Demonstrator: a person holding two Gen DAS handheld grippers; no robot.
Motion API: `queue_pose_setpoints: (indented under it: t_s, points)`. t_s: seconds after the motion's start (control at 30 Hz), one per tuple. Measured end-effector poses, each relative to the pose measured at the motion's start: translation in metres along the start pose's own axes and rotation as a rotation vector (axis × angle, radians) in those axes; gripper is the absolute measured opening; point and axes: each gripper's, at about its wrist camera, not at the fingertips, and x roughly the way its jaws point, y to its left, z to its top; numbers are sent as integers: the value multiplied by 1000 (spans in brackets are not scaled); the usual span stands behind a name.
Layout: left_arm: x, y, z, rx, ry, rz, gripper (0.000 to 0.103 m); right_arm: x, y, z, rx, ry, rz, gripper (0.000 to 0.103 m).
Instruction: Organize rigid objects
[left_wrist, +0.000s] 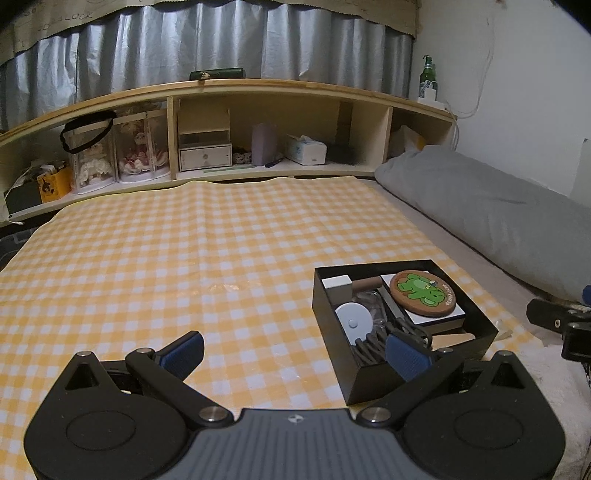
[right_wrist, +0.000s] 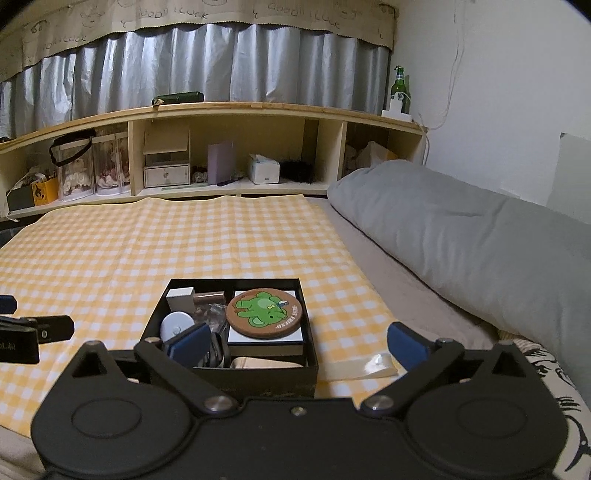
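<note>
The checked cloth (right_wrist: 184, 236) looks smooth with a faint sheen, creased in fold lines. The box (right_wrist: 236, 373) is matt black card. In it, the round coaster (right_wrist: 264, 312) looks like cork with a printed green face, lying on a glossy white slab (right_wrist: 266, 338). The pillow (right_wrist: 461, 229) is soft matt grey fabric. The shelf (right_wrist: 258, 107) is pale, smooth wood. The curtain (right_wrist: 221, 62) is silvery, shiny and crinkled. The bottle (right_wrist: 399, 88) is glossy green glass. Both grippers are matt black plastic with ribbed blue rubbery pads (left_wrist: 406, 356) and bright metal pivot pins (right_wrist: 380, 402).
</note>
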Motion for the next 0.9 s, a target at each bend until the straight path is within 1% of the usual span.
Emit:
queue_pose_setpoints:
  t_s: [0.3,0.9]
  points:
    - [-1,-1,0,-1,-7,-2,103,-1,0,-1,-5,-7,15,103]
    - [-1,-2,1,6,-9,-8,103,-2,2,-1,-15,-3,15,103]
